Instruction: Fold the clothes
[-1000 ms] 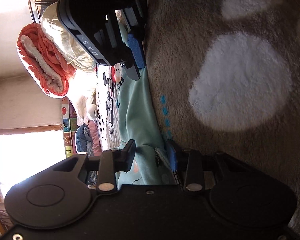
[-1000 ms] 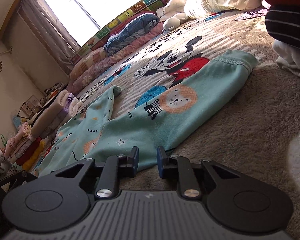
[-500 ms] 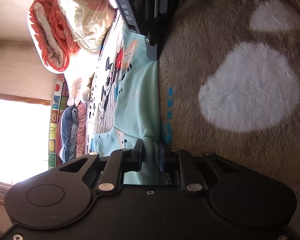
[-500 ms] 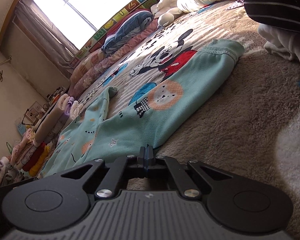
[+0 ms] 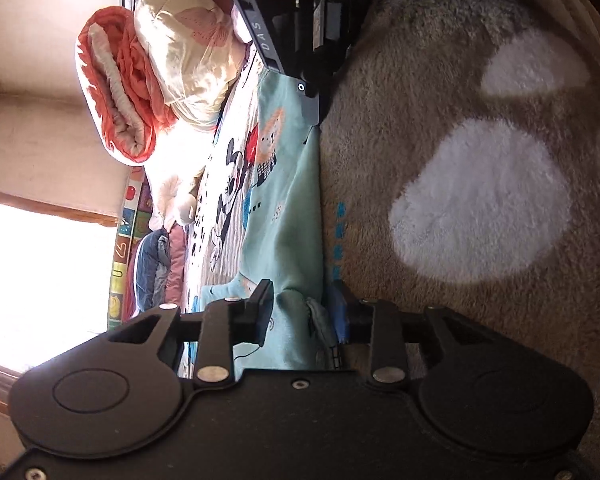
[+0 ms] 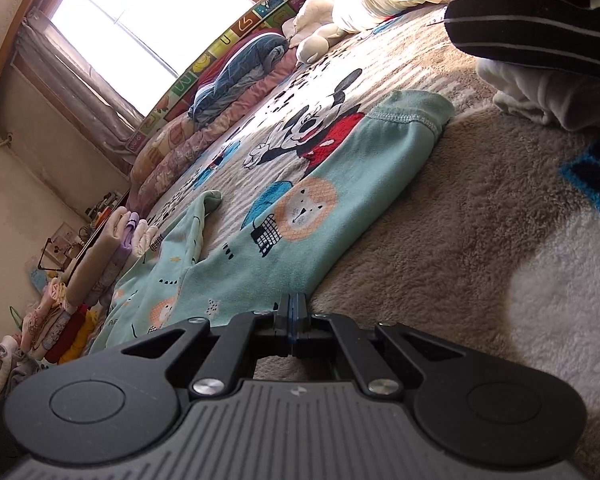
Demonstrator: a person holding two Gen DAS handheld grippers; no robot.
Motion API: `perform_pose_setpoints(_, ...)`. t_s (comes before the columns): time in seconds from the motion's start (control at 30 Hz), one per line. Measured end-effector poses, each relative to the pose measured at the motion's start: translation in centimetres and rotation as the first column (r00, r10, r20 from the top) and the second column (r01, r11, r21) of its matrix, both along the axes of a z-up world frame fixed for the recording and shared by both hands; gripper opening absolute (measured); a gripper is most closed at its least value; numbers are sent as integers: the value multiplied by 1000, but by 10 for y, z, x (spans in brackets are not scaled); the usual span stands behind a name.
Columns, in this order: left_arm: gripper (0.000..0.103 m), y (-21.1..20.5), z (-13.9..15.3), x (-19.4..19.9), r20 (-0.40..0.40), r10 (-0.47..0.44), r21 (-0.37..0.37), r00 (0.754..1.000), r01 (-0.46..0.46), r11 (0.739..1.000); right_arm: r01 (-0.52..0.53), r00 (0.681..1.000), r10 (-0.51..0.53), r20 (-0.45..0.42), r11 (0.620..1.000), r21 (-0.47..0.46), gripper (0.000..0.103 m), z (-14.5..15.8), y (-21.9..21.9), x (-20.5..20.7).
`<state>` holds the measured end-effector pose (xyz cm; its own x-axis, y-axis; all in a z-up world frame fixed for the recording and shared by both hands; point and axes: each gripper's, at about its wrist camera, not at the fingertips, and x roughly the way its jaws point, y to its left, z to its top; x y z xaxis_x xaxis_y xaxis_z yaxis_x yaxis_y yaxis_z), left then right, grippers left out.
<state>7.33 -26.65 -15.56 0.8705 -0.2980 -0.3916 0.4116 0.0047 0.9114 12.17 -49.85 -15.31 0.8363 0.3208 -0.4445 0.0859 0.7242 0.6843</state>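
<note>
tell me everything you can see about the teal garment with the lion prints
The teal garment looks like soft fleece, printed with orange lions, dark baskets and small marks. A stitched hem ends its far leg. It lies flat across the cartoon-mouse blanket and the edge of the brown shaggy rug, with another part trailing left. The right tongs are shut at its near edge; the left tongs are open around a bunched fold.

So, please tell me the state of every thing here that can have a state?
Left gripper: open, fingers either side of a fabric bunch.
Right gripper: shut at the garment's edge; a grip on cloth cannot be confirmed.
Mint-green printed children's garment: spread flat, not yet folded.
Orange quilted blanket: rolled up.
</note>
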Motion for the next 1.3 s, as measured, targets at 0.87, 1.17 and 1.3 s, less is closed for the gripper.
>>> perform_pose_setpoints(0.87, 10, 1, -9, 9, -60, -63, -28, 996, 62, 998, 38, 999, -38, -10, 999, -4, 1, 1, -3, -3)
perform_pose_setpoints(1.17, 37, -4, -4, 5, 7, -26, -20, 1000, 27, 999, 30, 996, -24, 88, 998, -60, 36, 30, 17, -19)
perform_pose_setpoints(1.3, 29, -9, -11, 6, 20, -46, 53, 999, 45, 998, -21, 989, 30, 146, 998, -60, 36, 35, 28, -1)
